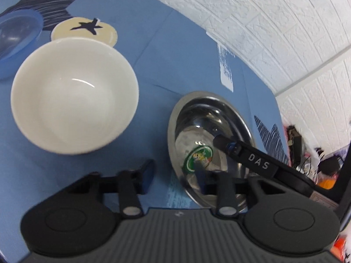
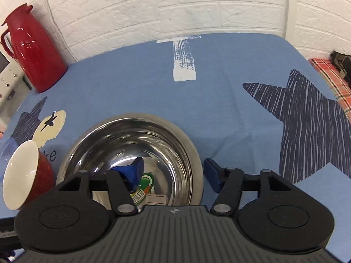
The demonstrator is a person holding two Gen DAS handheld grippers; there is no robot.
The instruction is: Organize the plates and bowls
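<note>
A steel bowl with a green sticker inside stands on the blue cloth. My left gripper is open and straddles the bowl's left rim, one pad outside and one inside. My right gripper is open too and straddles the right rim; its inner finger shows reaching into the bowl. Left of the steel bowl sits a bowl that is white inside and red outside, and neither gripper touches it. A translucent blue dish lies beyond it.
A red jug stands at the back left by the white brick wall. The blue tablecloth with dark star prints stretches to the right and back. Clutter lies past the table's right edge.
</note>
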